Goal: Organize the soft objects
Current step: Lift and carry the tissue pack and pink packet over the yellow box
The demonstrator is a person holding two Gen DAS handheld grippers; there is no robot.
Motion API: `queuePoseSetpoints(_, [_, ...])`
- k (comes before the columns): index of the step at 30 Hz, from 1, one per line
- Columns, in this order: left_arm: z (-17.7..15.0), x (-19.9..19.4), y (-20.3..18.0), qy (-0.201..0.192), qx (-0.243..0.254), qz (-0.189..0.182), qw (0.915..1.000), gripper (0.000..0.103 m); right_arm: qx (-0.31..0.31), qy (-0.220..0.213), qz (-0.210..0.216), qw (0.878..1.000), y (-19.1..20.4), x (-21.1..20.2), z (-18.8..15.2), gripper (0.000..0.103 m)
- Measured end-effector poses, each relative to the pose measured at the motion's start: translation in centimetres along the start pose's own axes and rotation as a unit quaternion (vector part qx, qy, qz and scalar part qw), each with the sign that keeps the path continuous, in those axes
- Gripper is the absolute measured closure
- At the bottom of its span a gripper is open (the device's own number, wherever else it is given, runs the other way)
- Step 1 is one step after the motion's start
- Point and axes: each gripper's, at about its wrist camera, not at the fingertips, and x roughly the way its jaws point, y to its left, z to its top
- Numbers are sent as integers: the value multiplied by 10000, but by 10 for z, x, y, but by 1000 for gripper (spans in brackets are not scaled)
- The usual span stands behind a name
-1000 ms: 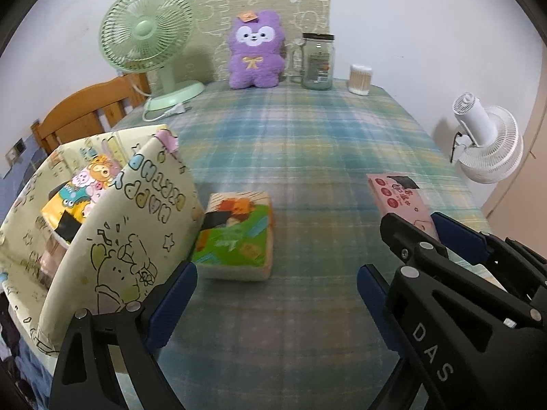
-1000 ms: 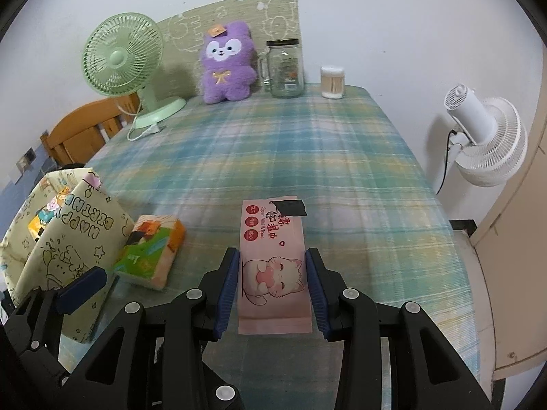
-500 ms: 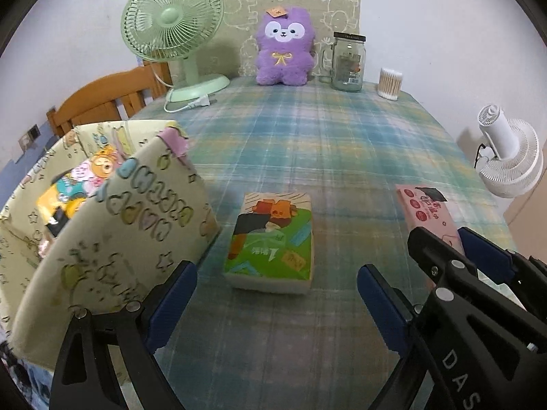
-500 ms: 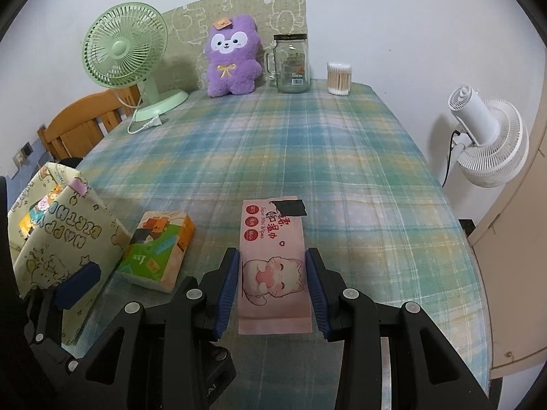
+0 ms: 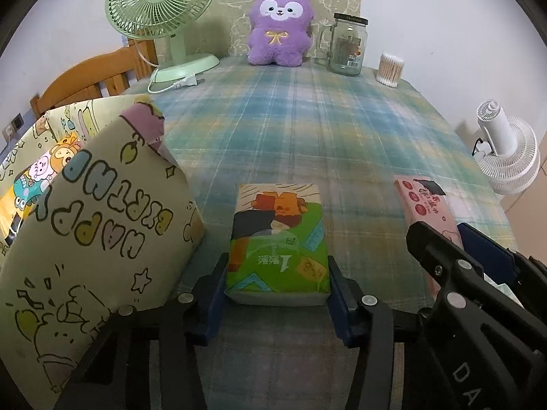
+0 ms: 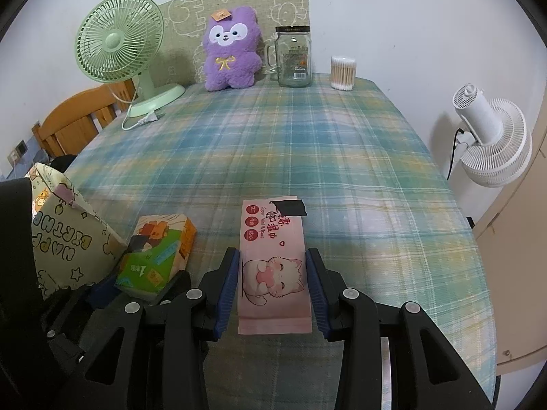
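Note:
My left gripper (image 5: 277, 283) is shut on a green tissue pack (image 5: 277, 242), its pads against both long sides, low over the plaid table (image 5: 307, 130). The pack also shows in the right wrist view (image 6: 155, 256). My right gripper (image 6: 273, 280) is shut on a pink wet-wipes pack (image 6: 273, 266) with a cat print, also seen in the left wrist view (image 5: 424, 201). An open yellow "Happy Birthday" gift bag (image 5: 85, 212) stands just left of the tissue pack, with colourful packs inside. A purple plush (image 5: 278, 27) sits at the table's far edge.
At the back stand a green desk fan (image 5: 160, 17) with a loose cord, a glass jar mug (image 5: 347, 46) and a cotton-swab tub (image 5: 389, 68). A wooden chair (image 5: 99, 75) is at far left. A white fan (image 6: 492, 143) stands off the table's right edge.
My left gripper moved forward around the green tissue pack and shut on its sides; it was open before. The right gripper kept its hold on the pink wipes pack.

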Motion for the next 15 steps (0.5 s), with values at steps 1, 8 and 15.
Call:
queuePoseSetpoints(1, [-1,-1,0,7,19,-39,10000,52,-3,-4,5,10000,0,0,0,60])
queuePoseSetpoints(8, [-6,-10,-4,-3,165,-274,9995,52,34,-97,-33,9999,-2,-11,-5,60])
queuePoseSetpoints(15, [-12,-27,-7,-189,319,-255,9990,52,106,-182,-50,9998,-5,-24,-12,60])
